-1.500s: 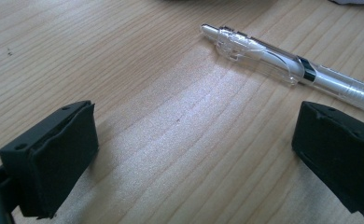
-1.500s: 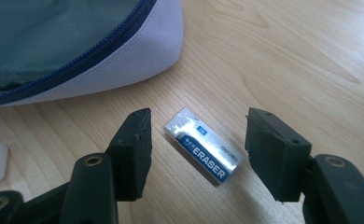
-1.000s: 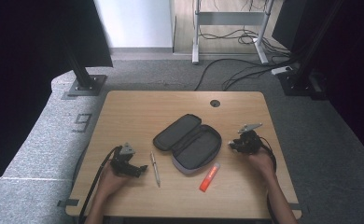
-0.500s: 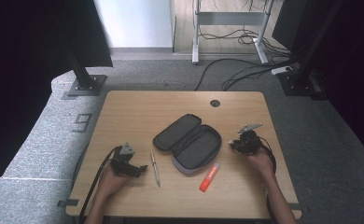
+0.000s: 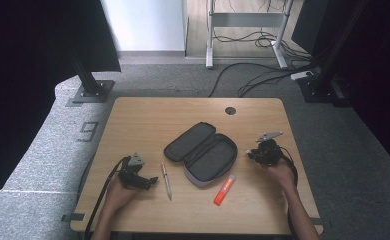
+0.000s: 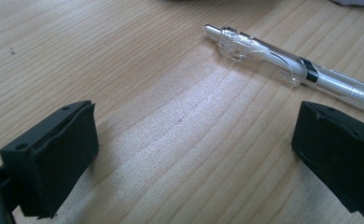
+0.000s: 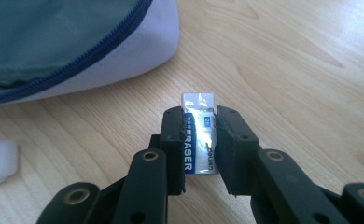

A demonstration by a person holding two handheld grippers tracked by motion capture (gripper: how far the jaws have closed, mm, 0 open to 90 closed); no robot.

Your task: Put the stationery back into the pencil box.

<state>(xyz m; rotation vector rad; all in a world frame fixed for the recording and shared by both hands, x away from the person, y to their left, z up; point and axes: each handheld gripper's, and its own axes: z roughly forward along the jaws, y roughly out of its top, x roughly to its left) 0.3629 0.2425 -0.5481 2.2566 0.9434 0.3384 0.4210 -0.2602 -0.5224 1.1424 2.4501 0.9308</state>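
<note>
Eraser [image 7: 199, 140] is pinched in the right gripper [image 7: 199, 140] just beside the open pencil case [image 5: 201, 152], nothing's really moved in the last second. Left gripper [image 6: 189, 154] sits wide open on the worktop [image 5: 148, 120] by the pen [image 6: 292, 70].

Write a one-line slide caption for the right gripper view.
Right hand-held gripper clamps a wrapped eraser above the wooden table, beside the open pencil case.

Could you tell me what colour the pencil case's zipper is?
Dark blue; the zipper shows best in the right gripper view.
</note>
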